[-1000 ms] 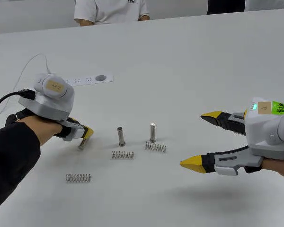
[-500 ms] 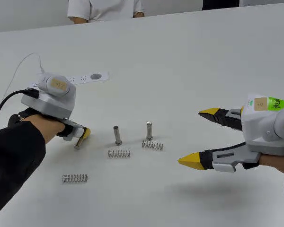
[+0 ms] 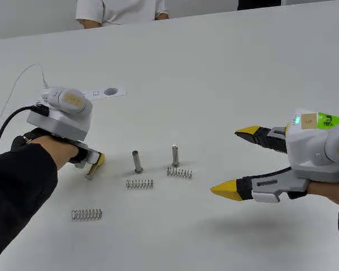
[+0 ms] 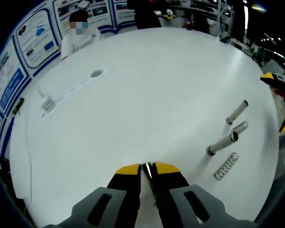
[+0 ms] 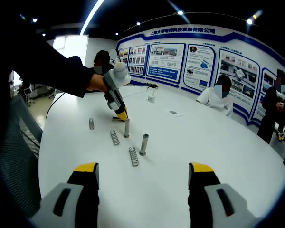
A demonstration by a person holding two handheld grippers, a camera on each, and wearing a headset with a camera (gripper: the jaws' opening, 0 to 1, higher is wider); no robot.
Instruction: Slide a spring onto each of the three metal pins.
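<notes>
Head view has the left gripper (image 3: 96, 163) pinching a short silver metal pin (image 3: 89, 175), likely steadying it, while the right gripper (image 3: 225, 161) gapes wide beside a coiled steel spring (image 3: 179, 173) between them.

The pin (image 3: 90, 174) in the left gripper (image 3: 96, 162) is gleaming as polished metal; springs (image 3: 139, 183) ahead of it are glinting as bare wire. The table (image 3: 226, 84) is showing smooth, matt white. Shell of the right gripper (image 3: 233, 161) is reading as smooth grey plastic.

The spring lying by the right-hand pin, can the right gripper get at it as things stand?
Probably yes. The right gripper is open, with bare table between it and the spring, which lies flat beside the pin. That pin may crowd a jaw.
</notes>
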